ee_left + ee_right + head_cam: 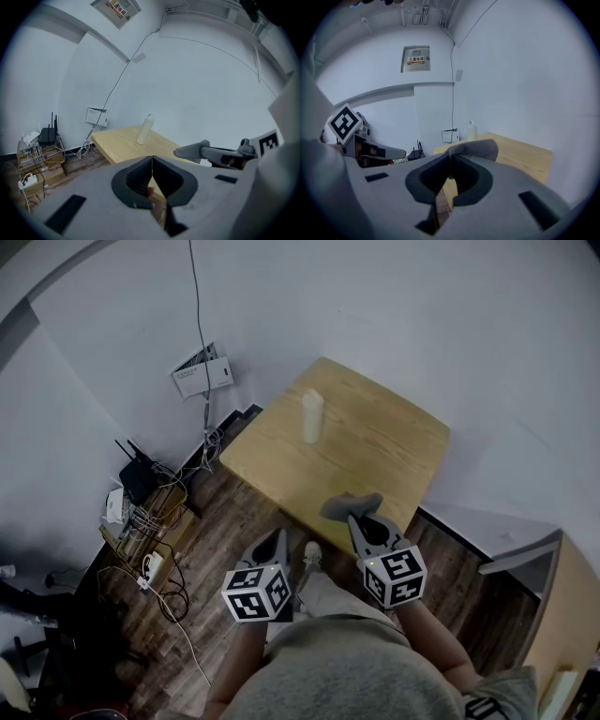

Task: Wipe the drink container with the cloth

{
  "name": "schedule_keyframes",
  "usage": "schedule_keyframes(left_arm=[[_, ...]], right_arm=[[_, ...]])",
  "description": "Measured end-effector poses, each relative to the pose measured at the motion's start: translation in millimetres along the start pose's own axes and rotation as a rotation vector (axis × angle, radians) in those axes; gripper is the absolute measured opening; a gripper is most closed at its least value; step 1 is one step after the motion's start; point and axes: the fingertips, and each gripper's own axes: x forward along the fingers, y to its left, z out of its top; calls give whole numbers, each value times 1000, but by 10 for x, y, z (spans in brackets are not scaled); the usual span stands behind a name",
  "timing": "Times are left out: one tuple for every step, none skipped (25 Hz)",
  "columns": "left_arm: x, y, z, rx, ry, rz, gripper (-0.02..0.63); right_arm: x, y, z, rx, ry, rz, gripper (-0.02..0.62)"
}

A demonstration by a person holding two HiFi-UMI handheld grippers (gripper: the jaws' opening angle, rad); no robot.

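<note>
A white drink bottle point(311, 416) stands upright on the far left part of the small wooden table point(394, 442); it also shows as the bottle point(145, 129) and the bottle point(472, 131). My right gripper point(359, 517) hovers over the table's near edge, shut on a grey cloth point(349, 505), which bulges past the jaw tips as the cloth point(478, 148). My left gripper point(277, 537) is held off the table's near edge over the floor, shut with nothing in it point(152, 159). Both grippers are well short of the bottle.
White walls close in behind and to the right of the table. A wall box point(202, 371) with a hanging cable, routers and a cardboard box with cables point(150, 517) sit on the wood floor at left. A wooden cabinet point(562, 615) stands at the right.
</note>
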Motion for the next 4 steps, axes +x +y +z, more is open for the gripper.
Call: schedule_keyframes(left_arm=[[2, 5, -1, -1, 0, 1, 3], [3, 11, -2, -3, 0, 2, 3], [3, 19, -4, -4, -1, 3, 3], [4, 26, -5, -5, -1, 5, 3]], right_arm=[[-1, 3, 3, 1, -2, 1, 11], [-3, 7, 4, 1, -4, 2, 10], [-5, 11, 3, 1, -5, 4, 11], [-7, 16, 2, 1, -7, 5, 11]])
